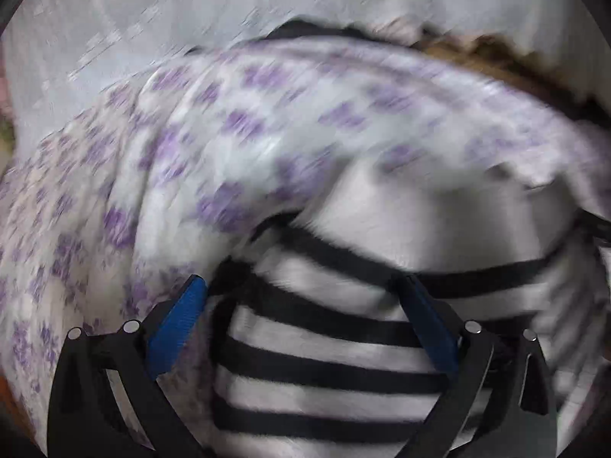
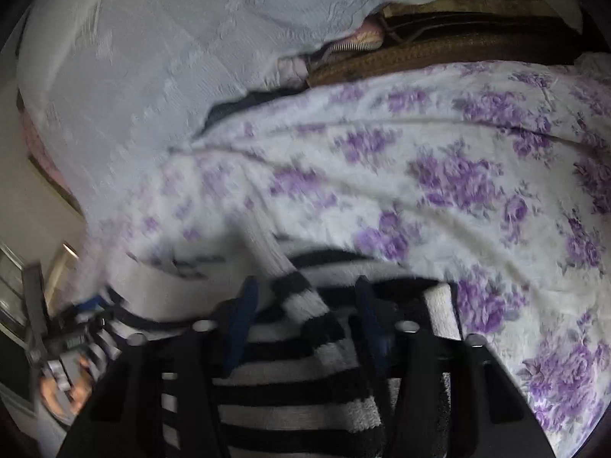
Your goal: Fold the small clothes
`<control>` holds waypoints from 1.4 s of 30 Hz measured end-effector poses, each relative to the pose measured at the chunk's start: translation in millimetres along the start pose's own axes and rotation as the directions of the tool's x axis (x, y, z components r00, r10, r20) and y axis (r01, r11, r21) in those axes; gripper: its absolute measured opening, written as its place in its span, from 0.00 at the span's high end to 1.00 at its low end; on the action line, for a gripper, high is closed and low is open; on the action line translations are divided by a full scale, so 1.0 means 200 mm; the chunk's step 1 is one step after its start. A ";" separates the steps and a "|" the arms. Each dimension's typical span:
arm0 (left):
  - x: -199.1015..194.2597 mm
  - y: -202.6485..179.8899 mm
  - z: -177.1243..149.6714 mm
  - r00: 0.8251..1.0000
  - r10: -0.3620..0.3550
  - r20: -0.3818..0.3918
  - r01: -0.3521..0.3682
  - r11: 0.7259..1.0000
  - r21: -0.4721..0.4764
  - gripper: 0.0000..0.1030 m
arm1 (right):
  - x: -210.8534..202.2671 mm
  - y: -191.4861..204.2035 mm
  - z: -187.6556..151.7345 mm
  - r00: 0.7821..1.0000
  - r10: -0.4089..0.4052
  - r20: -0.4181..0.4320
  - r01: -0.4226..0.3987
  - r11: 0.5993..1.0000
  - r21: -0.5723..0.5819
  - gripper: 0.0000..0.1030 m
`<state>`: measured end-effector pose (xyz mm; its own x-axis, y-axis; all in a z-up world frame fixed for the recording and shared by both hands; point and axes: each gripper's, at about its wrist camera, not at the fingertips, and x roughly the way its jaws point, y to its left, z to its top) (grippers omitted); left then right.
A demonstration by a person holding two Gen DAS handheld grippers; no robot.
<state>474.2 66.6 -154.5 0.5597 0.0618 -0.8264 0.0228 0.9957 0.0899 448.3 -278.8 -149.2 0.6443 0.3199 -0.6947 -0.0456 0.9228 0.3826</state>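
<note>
A black-and-white striped garment (image 1: 324, 343) lies on a white bedspread with purple flowers (image 1: 229, 133). In the left wrist view my left gripper (image 1: 301, 297) is open, its blue pads (image 1: 179, 320) spread wide over the striped cloth, with nothing between them. In the right wrist view my right gripper (image 2: 305, 305) is open over the same striped garment (image 2: 290, 381); a striped fold (image 2: 305, 297) rises between its blue pads (image 2: 244, 316) without being pinched. The left view is blurred.
The floral bedspread (image 2: 458, 191) covers the bed to the right. A pale lace cover (image 2: 172, 57) lies beyond it. A brown wooden frame (image 2: 439, 53) is at the far side. The left gripper and hand (image 2: 65, 362) show at the lower left.
</note>
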 end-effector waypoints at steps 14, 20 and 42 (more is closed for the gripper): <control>-0.23 0.07 -0.10 0.991 -0.076 0.109 0.085 0.993 -0.078 0.04 | -0.30 0.06 -0.06 0.981 -0.022 0.194 0.020 1.000 0.009 0.83; -0.06 -0.16 -0.08 0.997 0.080 0.015 -0.081 0.997 0.011 0.04 | 0.06 0.44 -0.20 0.987 -0.155 0.028 0.157 0.956 -0.246 0.32; -0.40 -0.20 -0.49 0.991 0.018 0.131 -0.018 1.000 -0.004 0.04 | -0.31 0.38 -0.61 0.980 -0.151 0.131 0.168 0.977 -0.131 0.03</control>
<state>347.8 28.9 -146.2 0.6635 0.0702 -0.7449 0.0096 0.9947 0.1024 312.1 -201.6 -152.1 0.7382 0.1462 -0.6585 -0.0363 0.9834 0.1776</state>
